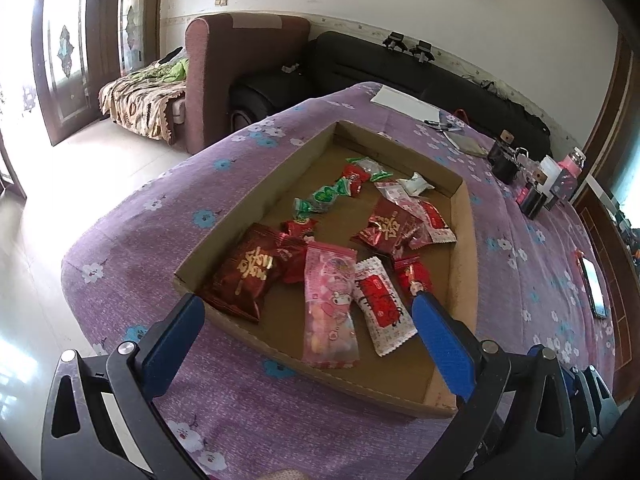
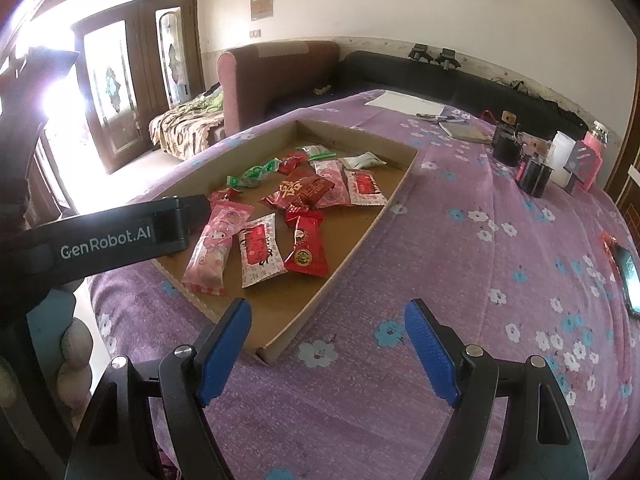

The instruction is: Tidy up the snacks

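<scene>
Left wrist view: the left gripper [image 1: 306, 306] hangs over the near edge of the cardboard tray [image 1: 464, 216], its blue fingers spread wide with nothing between them. The snacks lie loose on the tray floor, probably gathered there so they stay together for sorting. At the tray's near end sit a dark red pack [image 1: 244, 276] with gold lettering I cannot read, a pink packet [image 1: 329, 304] with a cartoon figure, and a white-and-red packet [image 1: 380, 304] beside it. Toward the far end lie a green candy [image 1: 320, 198] and a small white packet [image 1: 416, 184]. The tray rests on a purple flowered cloth [image 1: 132, 248].

Right wrist view: the right gripper [image 2: 328, 348] is off the tray's near corner, above the cloth, jaws wide apart and empty; it looks to be waiting. The other gripper's black arm [image 2: 104, 236] reaches in over the tray's near left side and reads "GenRobot.AI". A red pack [image 2: 306, 258] with a gold round seal lies nearest this corner. Past the tray's right side stand dark bottles [image 2: 532, 176].
</scene>
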The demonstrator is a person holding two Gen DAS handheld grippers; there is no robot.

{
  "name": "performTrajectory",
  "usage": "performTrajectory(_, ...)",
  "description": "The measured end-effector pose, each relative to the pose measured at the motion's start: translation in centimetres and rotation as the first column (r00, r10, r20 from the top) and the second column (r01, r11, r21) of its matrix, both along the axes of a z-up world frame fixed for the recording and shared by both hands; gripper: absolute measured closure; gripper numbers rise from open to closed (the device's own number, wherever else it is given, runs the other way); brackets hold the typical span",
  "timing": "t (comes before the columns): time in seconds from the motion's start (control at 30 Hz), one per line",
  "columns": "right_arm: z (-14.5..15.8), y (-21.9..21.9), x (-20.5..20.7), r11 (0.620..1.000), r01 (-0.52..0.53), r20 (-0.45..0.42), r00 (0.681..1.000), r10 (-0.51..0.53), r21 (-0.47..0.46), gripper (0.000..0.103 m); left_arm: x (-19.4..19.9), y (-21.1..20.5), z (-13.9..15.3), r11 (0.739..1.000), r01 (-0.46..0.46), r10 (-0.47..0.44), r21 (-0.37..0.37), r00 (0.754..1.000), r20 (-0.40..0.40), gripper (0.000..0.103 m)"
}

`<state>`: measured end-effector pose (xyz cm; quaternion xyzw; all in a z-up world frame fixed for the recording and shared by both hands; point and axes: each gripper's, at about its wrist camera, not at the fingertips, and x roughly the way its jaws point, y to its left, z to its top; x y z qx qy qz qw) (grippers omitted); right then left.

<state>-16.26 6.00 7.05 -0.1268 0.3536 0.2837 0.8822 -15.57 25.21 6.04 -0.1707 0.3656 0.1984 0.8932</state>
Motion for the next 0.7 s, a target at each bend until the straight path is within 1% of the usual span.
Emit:
performTrajectory(0.5, 0.2, -2.5, 0.3, 0.999, 0.016, -0.005, 1.0, -0.016, 0.047, 0.022, 0.4, -1.9, 0.5, 0.998, -0.015, 0.017, 0.056, 0.999, -0.028, 0.0)
performTrajectory(0.7, 0.3, -3.9, 0.7, 0.997, 0.04, -0.011, 0.999, -0.039, 0.072, 0.022, 0.7, -2.7, 0.8, 0.997, -0.013, 0.016, 0.074, 0.999, -0.038, 0.0)
